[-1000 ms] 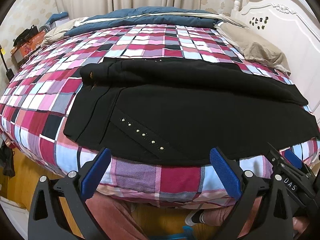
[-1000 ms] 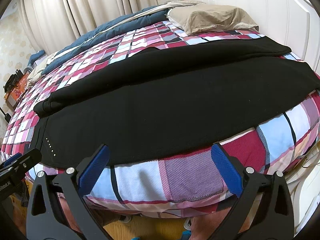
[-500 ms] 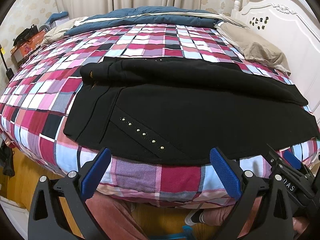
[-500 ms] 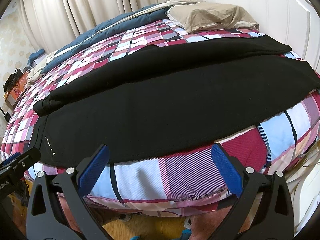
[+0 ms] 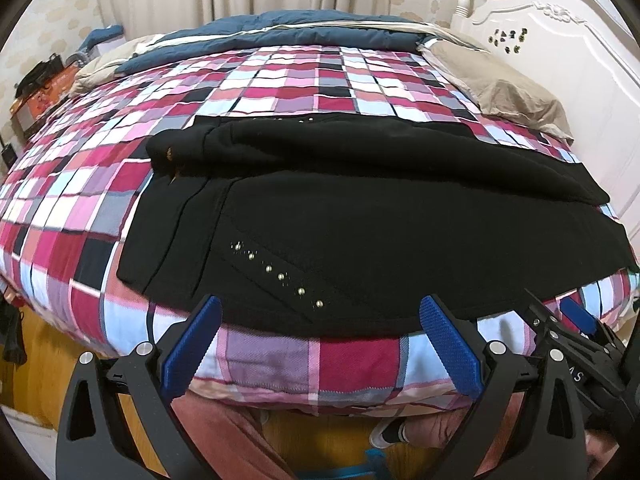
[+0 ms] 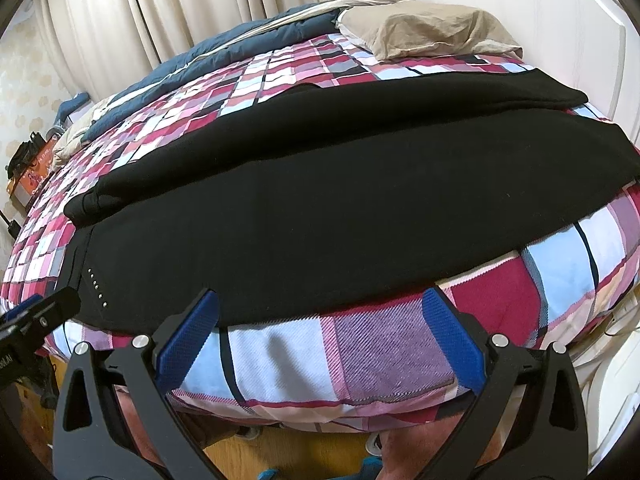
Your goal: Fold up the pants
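Black pants (image 5: pixel 360 216) lie lengthwise across the near side of a checked bed, waist at the left, one leg folded over the other. A row of small metal studs (image 5: pixel 280 276) marks the near hip. My left gripper (image 5: pixel 320 344) is open and empty at the bed's front edge, just below the waist end. My right gripper (image 6: pixel 320 332) is open and empty at the front edge, below the pants (image 6: pixel 340 216) near mid-leg. The right gripper also shows in the left wrist view (image 5: pixel 576 328).
The bed has a pink, red and blue checked cover (image 5: pixel 280 80). A beige pillow (image 5: pixel 504 92) and white headboard (image 5: pixel 560 40) are at the right. A folded blue quilt (image 5: pixel 280 32) lies at the far side before curtains. Wooden floor lies below.
Both grippers have moved slightly closer to the bed's front edge. The pants have not moved.
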